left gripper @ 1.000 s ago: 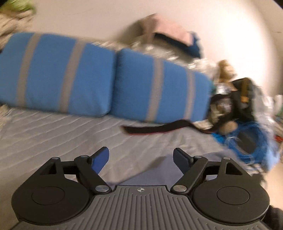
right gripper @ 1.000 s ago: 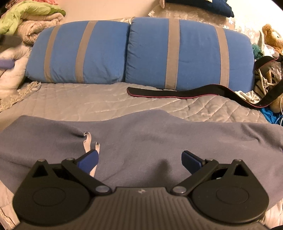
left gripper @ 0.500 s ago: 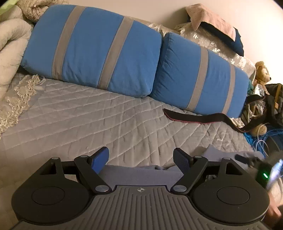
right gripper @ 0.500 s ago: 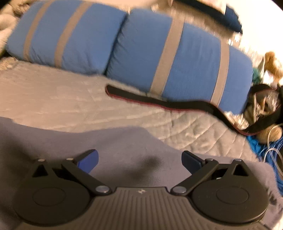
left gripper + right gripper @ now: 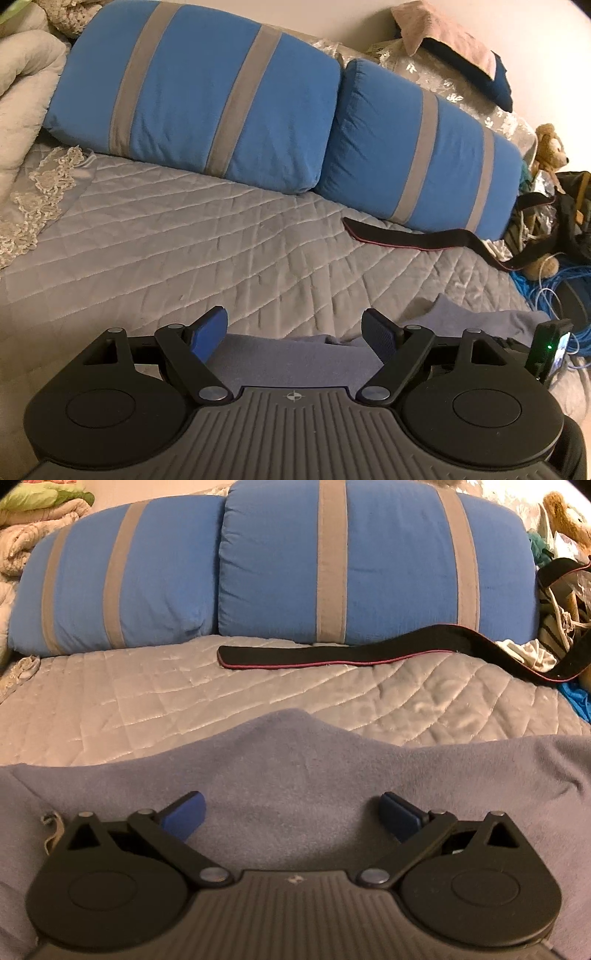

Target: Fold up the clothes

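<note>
Grey quilted bedspread (image 5: 184, 698) carries a grey-purple fleece garment (image 5: 295, 768) spread lengthwise along its near edge, lying directly beneath the wide-open, empty right gripper (image 5: 291, 812), only its end under the equally wide left gripper (image 5: 295, 332).

Our left black two-finger gripper (image 5: 295, 332): blue-padded jaws spread wide, nothing between them, tilted downward. Our right black two-finger gripper (image 5: 293, 812): likewise spread, empty, tilted downward.
</note>
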`<state>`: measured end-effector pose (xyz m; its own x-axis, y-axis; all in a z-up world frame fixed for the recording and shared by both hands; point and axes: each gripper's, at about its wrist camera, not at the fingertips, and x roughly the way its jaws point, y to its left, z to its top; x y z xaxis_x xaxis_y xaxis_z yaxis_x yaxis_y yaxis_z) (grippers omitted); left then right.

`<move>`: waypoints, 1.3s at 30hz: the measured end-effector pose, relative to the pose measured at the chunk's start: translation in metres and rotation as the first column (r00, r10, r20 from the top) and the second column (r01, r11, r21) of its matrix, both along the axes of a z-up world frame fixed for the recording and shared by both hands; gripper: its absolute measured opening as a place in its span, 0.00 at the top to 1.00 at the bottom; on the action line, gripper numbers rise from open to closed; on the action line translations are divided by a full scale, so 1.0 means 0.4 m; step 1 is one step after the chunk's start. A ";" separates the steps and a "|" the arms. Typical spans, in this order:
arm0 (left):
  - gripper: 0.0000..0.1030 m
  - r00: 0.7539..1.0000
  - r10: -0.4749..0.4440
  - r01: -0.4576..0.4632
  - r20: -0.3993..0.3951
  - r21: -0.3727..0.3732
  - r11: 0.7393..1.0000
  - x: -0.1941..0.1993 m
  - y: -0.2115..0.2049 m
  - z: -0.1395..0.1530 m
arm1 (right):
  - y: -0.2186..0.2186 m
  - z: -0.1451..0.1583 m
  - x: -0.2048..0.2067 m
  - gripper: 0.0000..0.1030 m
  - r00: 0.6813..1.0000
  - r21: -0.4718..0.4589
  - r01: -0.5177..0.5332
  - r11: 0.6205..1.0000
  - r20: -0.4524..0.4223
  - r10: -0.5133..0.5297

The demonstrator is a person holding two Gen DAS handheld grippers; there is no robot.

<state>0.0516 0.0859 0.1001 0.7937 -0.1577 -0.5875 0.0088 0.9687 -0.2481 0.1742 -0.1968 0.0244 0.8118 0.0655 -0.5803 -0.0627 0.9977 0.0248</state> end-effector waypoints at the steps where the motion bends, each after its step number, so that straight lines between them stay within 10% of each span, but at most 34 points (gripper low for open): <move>1: 0.23 1.000 -0.002 0.002 -0.002 0.001 1.000 0.001 -0.002 -0.003 | 0.002 0.000 0.001 0.00 1.000 -0.007 0.000 1.000 0.000 0.000; 39: 0.23 0.991 0.131 -0.131 0.011 -0.010 0.991 0.007 0.088 -0.012 | 0.002 0.000 -0.001 0.00 1.000 -0.005 0.000 1.000 0.001 0.000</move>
<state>0.0543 0.1212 0.0953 0.8146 -0.0576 -0.5772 -0.1149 0.9593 -0.2579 0.1738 -0.1960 0.0243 0.8121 0.0622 -0.5802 -0.0624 0.9979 0.0197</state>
